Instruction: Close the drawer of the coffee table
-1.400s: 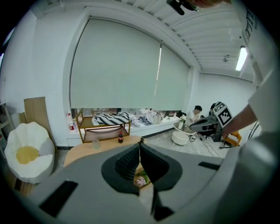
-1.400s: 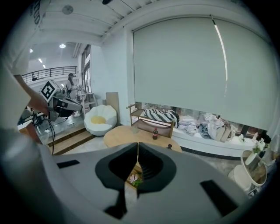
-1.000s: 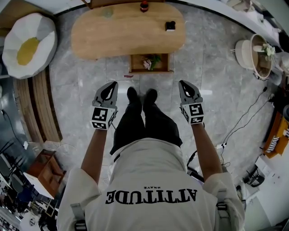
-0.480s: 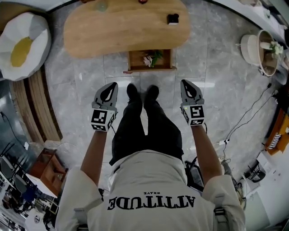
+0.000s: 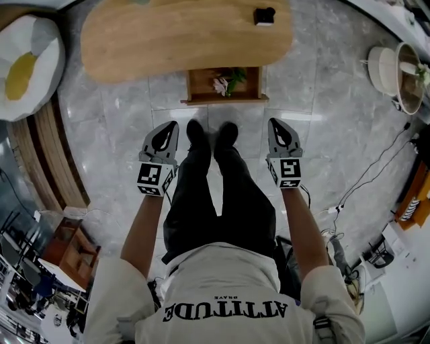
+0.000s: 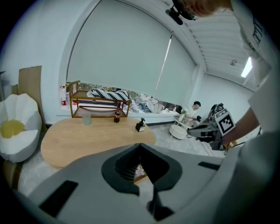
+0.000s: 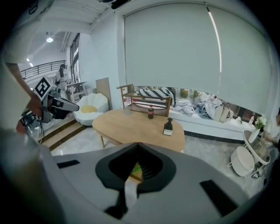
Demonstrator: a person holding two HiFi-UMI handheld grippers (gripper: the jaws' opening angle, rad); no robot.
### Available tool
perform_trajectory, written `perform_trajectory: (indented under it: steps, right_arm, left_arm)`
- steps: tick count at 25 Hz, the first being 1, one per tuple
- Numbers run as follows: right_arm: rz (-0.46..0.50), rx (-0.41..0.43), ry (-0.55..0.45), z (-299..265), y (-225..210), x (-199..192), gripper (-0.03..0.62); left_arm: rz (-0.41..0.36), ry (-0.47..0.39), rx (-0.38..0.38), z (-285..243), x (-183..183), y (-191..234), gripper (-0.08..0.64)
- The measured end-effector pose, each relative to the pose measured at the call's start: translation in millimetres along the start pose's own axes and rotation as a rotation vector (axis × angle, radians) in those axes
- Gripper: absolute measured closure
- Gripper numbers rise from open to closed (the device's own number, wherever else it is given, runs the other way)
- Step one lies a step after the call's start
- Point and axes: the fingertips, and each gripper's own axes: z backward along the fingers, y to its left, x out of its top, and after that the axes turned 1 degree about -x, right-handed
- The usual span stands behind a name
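The oval wooden coffee table [image 5: 181, 37] stands ahead of me on the grey tiled floor. Its drawer [image 5: 226, 86] is pulled out toward me, with a small pink and green thing inside. My left gripper [image 5: 166, 127] is shut and empty, held beside my left leg, short of the drawer. My right gripper [image 5: 277, 125] is shut and empty too, level with it on the right. In the left gripper view the tabletop [image 6: 96, 135] shows beyond the closed jaws; in the right gripper view the table [image 7: 140, 127] lies past the closed jaws.
A black pump bottle [image 5: 265, 15] stands on the table. A white and yellow egg-shaped chair [image 5: 27, 67] is at far left, beside wooden steps [image 5: 50, 154]. A white round side table [image 5: 396, 74] is at right, with cables [image 5: 369, 175] across the floor.
Both grippers have dropped lower and kept side by side. The table and drawer have slid toward the top of the head view.
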Motion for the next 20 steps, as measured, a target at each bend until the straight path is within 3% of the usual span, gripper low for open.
perform_trajectory:
  steps: [4,10,20]
  right_arm:
    - [-0.01,-0.003,0.017,-22,-4,-23,0.572]
    - [-0.058,-0.008,0.046,-49,-9,-66,0.572]
    - [-0.178,-0.043,0.065,-101,-18,-132,0.572]
  left_arm:
    - [0.01,0.019,0.042,-21,-22,14,0.538]
    - [0.099,0.037,0.054,-45,-64,26,0.538]
    - [0.106,0.064,0.058,-95,-129,44,0.538]
